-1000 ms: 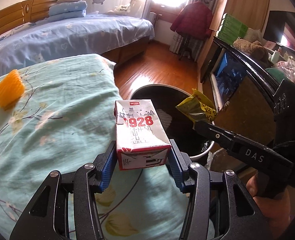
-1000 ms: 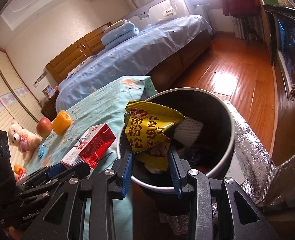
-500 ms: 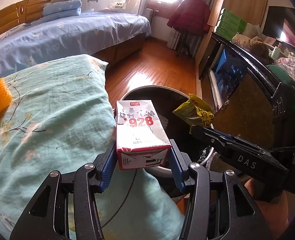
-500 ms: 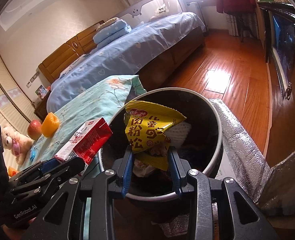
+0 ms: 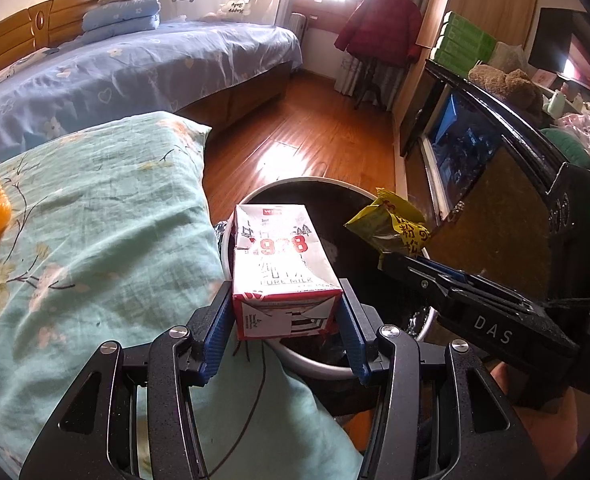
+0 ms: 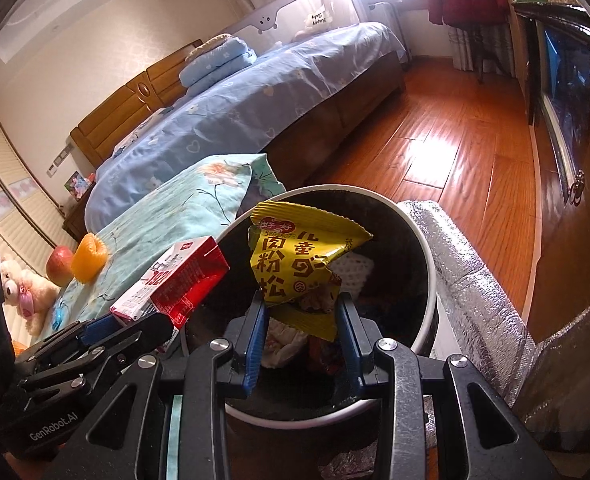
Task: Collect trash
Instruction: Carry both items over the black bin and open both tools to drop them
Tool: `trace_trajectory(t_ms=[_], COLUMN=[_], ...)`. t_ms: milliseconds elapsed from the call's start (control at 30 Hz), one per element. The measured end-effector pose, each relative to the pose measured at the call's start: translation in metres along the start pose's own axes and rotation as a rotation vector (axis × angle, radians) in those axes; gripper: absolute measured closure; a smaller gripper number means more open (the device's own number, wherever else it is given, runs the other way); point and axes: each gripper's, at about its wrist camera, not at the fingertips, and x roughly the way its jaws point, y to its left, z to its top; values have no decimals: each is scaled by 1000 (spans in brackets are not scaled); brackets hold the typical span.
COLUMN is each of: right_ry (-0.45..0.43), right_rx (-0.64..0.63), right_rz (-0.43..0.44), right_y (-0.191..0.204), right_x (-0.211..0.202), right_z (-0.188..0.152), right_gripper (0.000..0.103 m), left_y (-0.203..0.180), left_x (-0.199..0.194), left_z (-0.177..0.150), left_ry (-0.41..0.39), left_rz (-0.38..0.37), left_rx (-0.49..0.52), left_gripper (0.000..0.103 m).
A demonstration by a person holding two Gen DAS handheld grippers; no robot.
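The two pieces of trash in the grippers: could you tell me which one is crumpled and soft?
The yellow snack wrapper in the right gripper; the milk carton is a rigid box.

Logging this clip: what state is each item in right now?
Milk carton: dented, clamped in left gripper jaws, over bin edge.
Yellow snack wrapper: torn open, clamped in right gripper jaws, above bin.
Trash bin: uncovered, holds trash.

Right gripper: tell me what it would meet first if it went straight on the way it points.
Probably the trash already in the bin. The right gripper, jaws shut on the yellow snack wrapper, aims down into the bin's open mouth; depth is unclear.
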Motion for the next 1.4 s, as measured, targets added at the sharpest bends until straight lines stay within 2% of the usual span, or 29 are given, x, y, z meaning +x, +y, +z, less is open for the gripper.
trace_trajectory(t_ms=[1067,1267,1300,1400], right_ry=[32,31,31,30], right_rx=[-16,-3,1,9], right_rz=[-21,-20,-19,-13], right_y=[-3,-5,-5,-6], right_x=[15,14,14,13], right_z=[12,14,14,14], right_gripper=[68,64,59,56], left_y=[-2,-1,0,1], left_x=[10,10,9,5], left_z=[13,15,15,15], left_ry=[8,19,20,16], left_rz=[6,2,0,2], left_rx=[-11,-13,-13,-16], left_gripper=[56,55,55,50])
